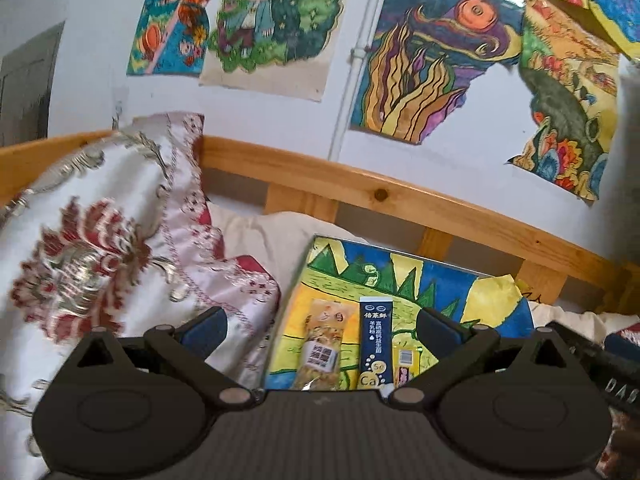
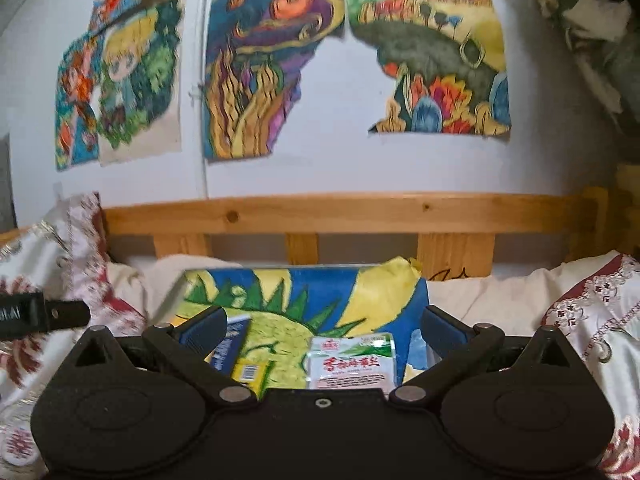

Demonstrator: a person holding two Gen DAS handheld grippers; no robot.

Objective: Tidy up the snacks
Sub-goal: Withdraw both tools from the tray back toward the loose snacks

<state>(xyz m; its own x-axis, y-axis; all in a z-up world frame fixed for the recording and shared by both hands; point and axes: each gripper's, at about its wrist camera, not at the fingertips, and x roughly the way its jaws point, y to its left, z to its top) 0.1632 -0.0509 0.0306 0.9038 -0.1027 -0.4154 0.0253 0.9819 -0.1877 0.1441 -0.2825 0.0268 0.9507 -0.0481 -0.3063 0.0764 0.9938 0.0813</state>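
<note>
Snacks lie on a colourful painted board (image 1: 436, 280) on a bed. In the left wrist view I see a clear orange snack packet (image 1: 322, 348), a dark blue stick sachet (image 1: 375, 340) and a small yellow packet (image 1: 406, 364) side by side. My left gripper (image 1: 320, 332) is open and empty just above and in front of them. In the right wrist view a white and green packet (image 2: 352, 362) lies on the board (image 2: 320, 292), with the blue sachet (image 2: 232, 344) and yellow packet (image 2: 250, 372) to its left. My right gripper (image 2: 322, 332) is open and empty over the white packet.
A floral embroidered pillow (image 1: 92, 248) lies left of the board. Another pillow (image 2: 592, 320) lies to the right. A wooden bed rail (image 2: 340, 216) runs behind, below a white wall with drawings. The other gripper's dark body (image 2: 36, 314) shows at the left edge.
</note>
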